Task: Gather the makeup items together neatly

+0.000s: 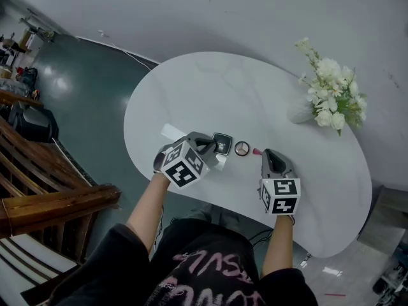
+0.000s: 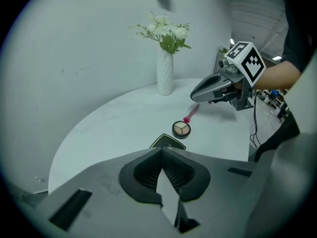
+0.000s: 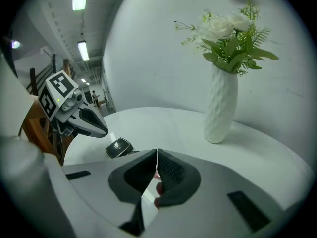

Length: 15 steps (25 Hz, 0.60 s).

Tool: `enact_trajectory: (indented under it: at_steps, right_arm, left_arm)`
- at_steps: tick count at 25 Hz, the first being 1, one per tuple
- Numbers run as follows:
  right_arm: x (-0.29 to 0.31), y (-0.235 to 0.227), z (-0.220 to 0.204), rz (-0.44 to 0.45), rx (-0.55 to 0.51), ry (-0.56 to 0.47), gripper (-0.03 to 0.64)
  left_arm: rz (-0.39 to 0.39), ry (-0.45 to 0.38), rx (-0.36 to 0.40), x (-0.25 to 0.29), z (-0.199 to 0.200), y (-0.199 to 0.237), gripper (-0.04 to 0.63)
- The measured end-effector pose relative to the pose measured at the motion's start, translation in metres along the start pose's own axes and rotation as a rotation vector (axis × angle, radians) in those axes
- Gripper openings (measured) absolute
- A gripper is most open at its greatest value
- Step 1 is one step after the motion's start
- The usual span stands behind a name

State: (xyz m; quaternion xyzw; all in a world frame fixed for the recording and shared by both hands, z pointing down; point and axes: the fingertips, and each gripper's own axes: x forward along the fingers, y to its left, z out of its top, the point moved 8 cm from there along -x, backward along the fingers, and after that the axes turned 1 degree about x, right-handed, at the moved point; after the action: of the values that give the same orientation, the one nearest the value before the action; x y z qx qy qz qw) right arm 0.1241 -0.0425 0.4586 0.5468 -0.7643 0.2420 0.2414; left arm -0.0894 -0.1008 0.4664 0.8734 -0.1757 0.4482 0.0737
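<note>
While the left gripper (image 1: 209, 146) hangs clenched and empty over the near edge of the table (image 1: 210, 88), a dark square compact (image 1: 221, 143), a round compact (image 1: 241, 148) and a pink stick (image 1: 256, 151) lie in a close row. The right gripper (image 1: 268, 155), just beside the stick, is clenched and empty too. A vase of flowers (image 1: 331, 97) stands near the far right edge.

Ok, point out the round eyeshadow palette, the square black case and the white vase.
round eyeshadow palette (image 2: 181, 129), left gripper view, centre of its pans
square black case (image 3: 119, 147), right gripper view, middle of its lid
white vase (image 3: 220, 108), right gripper view, middle of its body
</note>
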Motion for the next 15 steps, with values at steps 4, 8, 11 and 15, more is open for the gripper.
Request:
enact_trajectory:
  at_steps: [4,8,11,15]
  right_arm:
    - [0.002,0.007,0.007,0.000,-0.009,-0.012,0.064]
    - [-0.001,0.009,0.013,-0.022,-0.010,-0.017,0.063]
    - [-0.007,0.008,0.018,-0.031,-0.005,-0.034,0.063]
    - [-0.014,0.006,0.023,-0.055,-0.015,-0.030,0.063]
  left_arm:
    - [0.046,-0.046,-0.071,-0.007,-0.009,0.000,0.012]
    - [0.097,-0.106,-0.106,-0.014,-0.008,0.002,0.012]
    - [0.135,-0.152,-0.136,-0.020,-0.003,0.004,0.012]
    - [0.170,-0.201,-0.162,-0.028,0.007,0.007,0.012]
